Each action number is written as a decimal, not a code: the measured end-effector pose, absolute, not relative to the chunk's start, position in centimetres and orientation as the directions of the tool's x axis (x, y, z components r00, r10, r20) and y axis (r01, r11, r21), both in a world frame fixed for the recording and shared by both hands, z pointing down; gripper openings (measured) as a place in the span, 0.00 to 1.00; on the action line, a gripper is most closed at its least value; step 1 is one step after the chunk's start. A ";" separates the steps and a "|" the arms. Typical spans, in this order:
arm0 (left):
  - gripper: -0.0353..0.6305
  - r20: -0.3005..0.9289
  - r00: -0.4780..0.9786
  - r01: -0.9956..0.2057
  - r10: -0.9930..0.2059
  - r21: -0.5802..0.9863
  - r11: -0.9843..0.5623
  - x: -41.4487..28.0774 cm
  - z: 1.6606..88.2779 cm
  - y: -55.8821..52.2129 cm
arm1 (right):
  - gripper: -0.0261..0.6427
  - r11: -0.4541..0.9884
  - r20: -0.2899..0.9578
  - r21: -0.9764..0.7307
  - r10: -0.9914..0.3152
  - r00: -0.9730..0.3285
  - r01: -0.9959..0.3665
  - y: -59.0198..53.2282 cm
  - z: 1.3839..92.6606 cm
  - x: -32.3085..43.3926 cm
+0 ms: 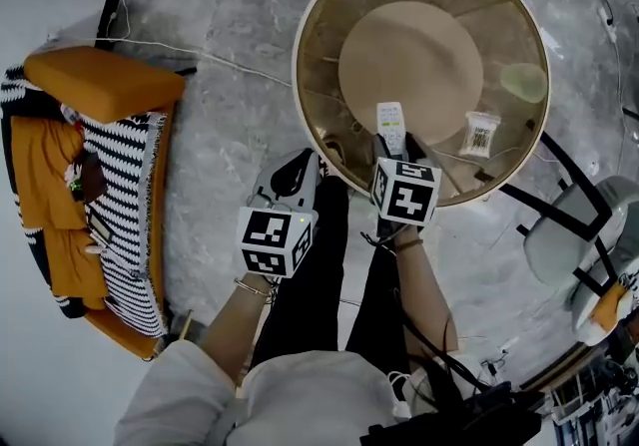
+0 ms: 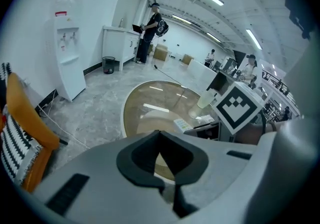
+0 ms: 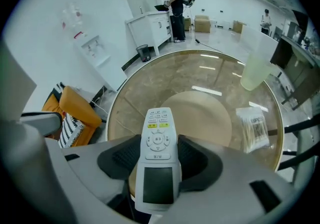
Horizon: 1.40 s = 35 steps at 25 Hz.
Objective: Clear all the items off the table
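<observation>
The right gripper (image 1: 397, 147) has its jaws pinching the remote control (image 3: 158, 168) at the glass worktop's (image 1: 318, 105) six o'clock edge, seemingly to carry it off, while the left gripper's (image 2: 160, 140) jaws wait pressed together, empty.

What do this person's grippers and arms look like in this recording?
The left gripper and right gripper are pale grey with dark jaw pads. Each carries a white cube with black square markers. Pale sleeve, thin bracelet, black cables.

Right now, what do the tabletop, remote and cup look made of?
Tabletop: brown-tinted glass, glossy; it carries sharp reflections and the base shows through.
Remote: white matte plastic, buttons likely rubber.
Cup: probably plastic, pale and translucent, with a frosted look.
</observation>
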<state>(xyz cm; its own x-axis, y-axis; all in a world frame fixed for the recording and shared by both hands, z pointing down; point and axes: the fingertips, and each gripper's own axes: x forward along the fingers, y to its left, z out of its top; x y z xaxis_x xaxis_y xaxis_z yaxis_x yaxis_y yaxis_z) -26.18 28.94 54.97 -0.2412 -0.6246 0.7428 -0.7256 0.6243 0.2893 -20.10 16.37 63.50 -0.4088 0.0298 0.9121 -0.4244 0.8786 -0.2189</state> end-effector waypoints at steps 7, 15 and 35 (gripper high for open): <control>0.06 0.733 -0.183 -0.791 -0.655 0.285 0.541 -23.8 53.8 23.9 | 0.41 0.827 0.900 -0.253 0.012 -0.435 -0.501 13.3 62.0 -16.8; 0.06 0.731 -0.124 -0.846 -0.671 0.276 0.456 -20.6 52.4 19.7 | 0.41 0.767 0.888 -0.259 -0.050 -0.458 -0.587 9.1 60.1 -13.0; 0.06 0.717 0.062 -0.953 -0.694 0.249 0.172 -10.6 49.1 6.5 | 0.41 0.536 0.848 -0.277 -0.254 -0.466 -0.797 -2.4 54.2 -0.6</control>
